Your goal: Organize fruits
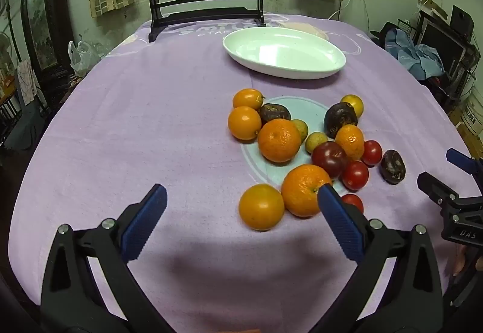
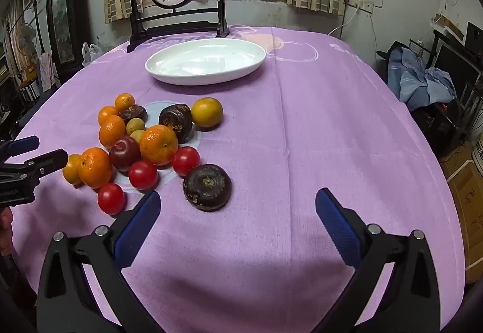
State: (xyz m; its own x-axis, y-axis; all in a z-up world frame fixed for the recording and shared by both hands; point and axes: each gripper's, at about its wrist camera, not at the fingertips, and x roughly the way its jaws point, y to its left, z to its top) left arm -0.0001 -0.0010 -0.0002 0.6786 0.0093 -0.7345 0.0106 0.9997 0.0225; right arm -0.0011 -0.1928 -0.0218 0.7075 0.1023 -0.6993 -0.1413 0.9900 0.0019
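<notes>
left claw [image 1: 241, 206]: wide open, holding nothing
right claw [image 2: 238, 209]: wide open too, nothing in it
fruit [image 1: 279, 140]: all piled just in front of the white dish [image 1: 332, 68], none inside

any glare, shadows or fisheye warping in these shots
Left wrist view: strong barrel warp with dark corners, window blown out, soft shadow under the left hand-held gripper. Right wrist view: same warp, glare on the white dish, shadow beneath the right hand-held gripper.
</notes>
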